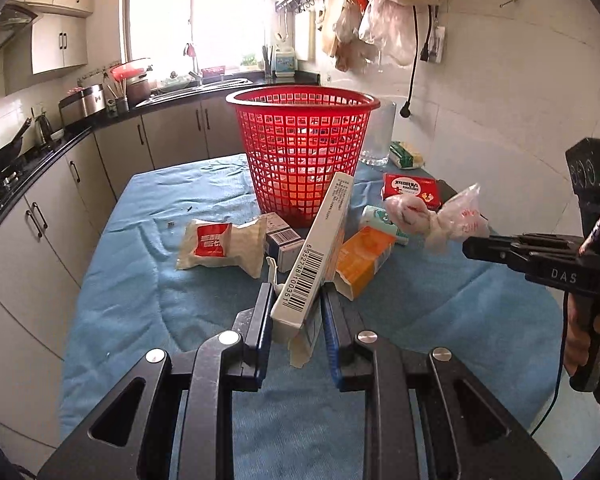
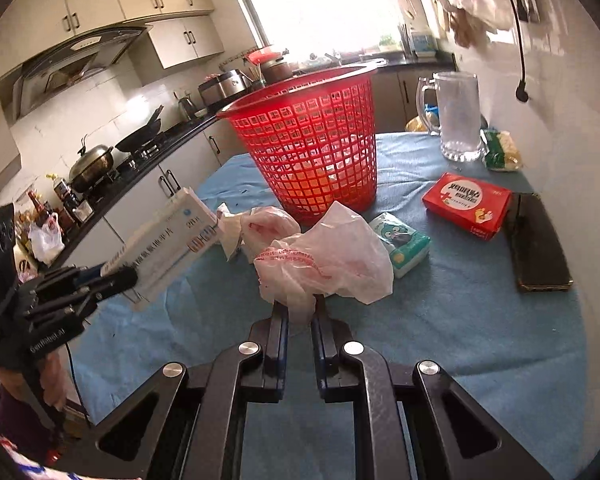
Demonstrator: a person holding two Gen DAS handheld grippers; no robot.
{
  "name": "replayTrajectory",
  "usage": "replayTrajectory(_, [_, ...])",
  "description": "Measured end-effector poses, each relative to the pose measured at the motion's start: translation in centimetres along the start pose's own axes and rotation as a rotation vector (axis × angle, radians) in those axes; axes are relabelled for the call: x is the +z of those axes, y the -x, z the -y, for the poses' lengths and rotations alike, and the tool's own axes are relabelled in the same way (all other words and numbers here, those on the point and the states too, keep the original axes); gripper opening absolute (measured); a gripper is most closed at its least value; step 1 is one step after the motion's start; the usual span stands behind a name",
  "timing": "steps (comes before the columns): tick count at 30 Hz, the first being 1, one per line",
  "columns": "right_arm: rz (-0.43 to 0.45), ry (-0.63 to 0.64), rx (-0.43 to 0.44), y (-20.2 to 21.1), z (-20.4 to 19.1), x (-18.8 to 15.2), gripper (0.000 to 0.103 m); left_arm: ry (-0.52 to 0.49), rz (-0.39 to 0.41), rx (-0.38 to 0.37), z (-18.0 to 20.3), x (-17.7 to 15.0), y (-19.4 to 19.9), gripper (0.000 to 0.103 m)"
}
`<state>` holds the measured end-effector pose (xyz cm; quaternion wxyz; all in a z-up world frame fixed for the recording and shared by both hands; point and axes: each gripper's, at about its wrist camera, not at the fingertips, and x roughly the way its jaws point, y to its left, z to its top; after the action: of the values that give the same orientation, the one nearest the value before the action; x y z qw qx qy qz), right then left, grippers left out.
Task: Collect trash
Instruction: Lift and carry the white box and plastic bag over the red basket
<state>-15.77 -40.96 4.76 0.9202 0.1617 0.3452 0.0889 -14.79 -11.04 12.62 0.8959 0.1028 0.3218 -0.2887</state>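
A red mesh basket (image 1: 303, 152) stands on the blue cloth at the table's far middle; it also shows in the right wrist view (image 2: 312, 144). My left gripper (image 1: 296, 300) is shut on a long white box with a barcode (image 1: 316, 256), held above the cloth in front of the basket; the box also shows in the right wrist view (image 2: 168, 240). My right gripper (image 2: 300, 304) is shut on a crumpled plastic bag (image 2: 324, 256), held up right of the basket (image 1: 440, 216). An orange carton (image 1: 364, 260), a white wrapper (image 1: 220, 246) and a small box (image 1: 282, 242) lie on the cloth.
A red tissue pack (image 2: 466, 204), a green tissue pack (image 2: 400, 244) and a dark phone (image 2: 538, 240) lie on the right. A glass mug (image 2: 456, 116) and a snack bag (image 2: 500, 150) stand at the back right. Kitchen counters run along the left.
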Motion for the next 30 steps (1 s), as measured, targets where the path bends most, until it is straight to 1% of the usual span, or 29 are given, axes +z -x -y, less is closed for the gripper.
replayTrajectory(8, [0.039,0.022,-0.022,3.1,-0.4,-1.4,0.012,-0.010,0.047,0.023,0.7,-0.1,2.6,0.022])
replayTrajectory(15, [0.077,0.032,-0.033,5.4,-1.1,-2.0,0.012,-0.039,0.090,0.054,1.9,0.1,4.9,0.022])
replayTrajectory(18, [0.095,0.037,-0.035,6.3,-1.4,-2.3,0.012,-0.047,0.095,0.082,2.2,0.3,5.2,0.022])
replayTrajectory(22, [0.111,0.040,-0.031,7.1,-1.7,-2.5,0.012,-0.038,0.099,0.100,2.0,0.5,5.4,0.022])
replayTrajectory(30, [0.128,0.029,-0.021,7.3,-1.7,-2.5,0.012,-0.015,0.091,0.160,1.1,1.6,5.1,0.022])
